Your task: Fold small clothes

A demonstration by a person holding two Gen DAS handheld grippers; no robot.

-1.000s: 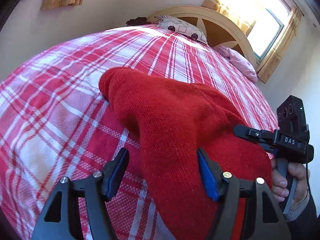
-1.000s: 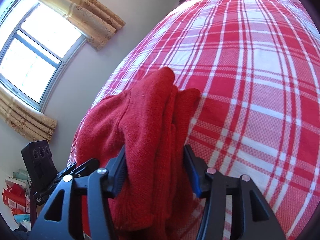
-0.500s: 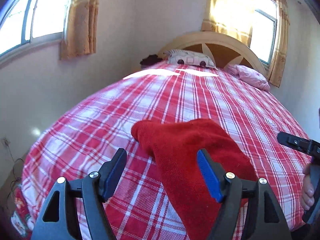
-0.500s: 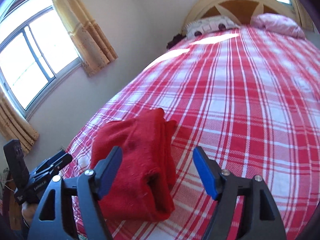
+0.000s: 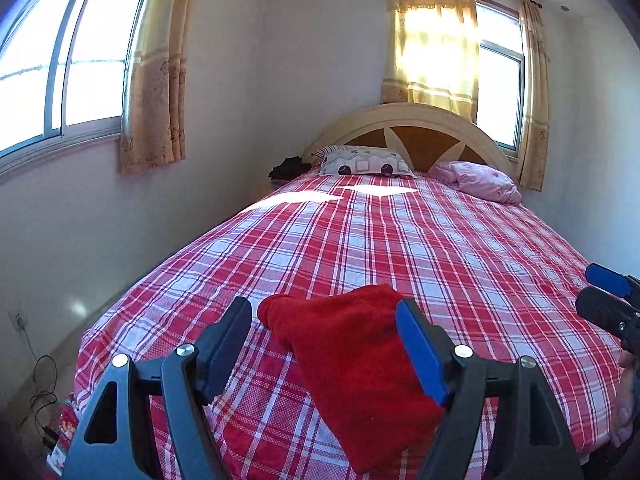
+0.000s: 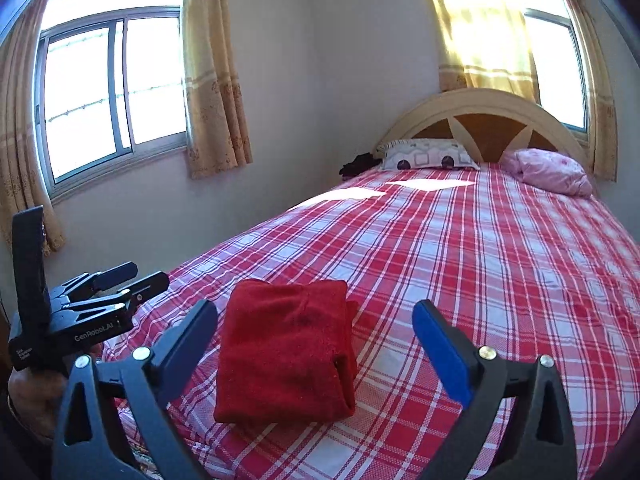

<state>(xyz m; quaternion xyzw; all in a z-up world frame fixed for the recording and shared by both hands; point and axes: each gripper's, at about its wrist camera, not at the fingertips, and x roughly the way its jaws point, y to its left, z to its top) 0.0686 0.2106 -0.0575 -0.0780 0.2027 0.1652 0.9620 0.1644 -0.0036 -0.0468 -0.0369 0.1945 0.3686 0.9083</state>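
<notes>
A solid red knit garment (image 6: 286,350) lies on a red-and-white plaid bedspread (image 6: 480,260). Curtains (image 6: 214,80) are tan, perhaps floral-printed. One pillow (image 6: 554,172) is pink; the tongs' pads (image 6: 442,354) are blue.

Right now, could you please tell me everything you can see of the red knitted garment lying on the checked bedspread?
The red knitted garment looks like soft, fuzzy wool or fleece. It is folded into a compact, roughly rectangular bundle, with layered edges showing along its right side in the right wrist view. It lies flat near the foot of the bed on the red and white checked bedspread, which is all that touches it. Neither gripper holds it.
</notes>
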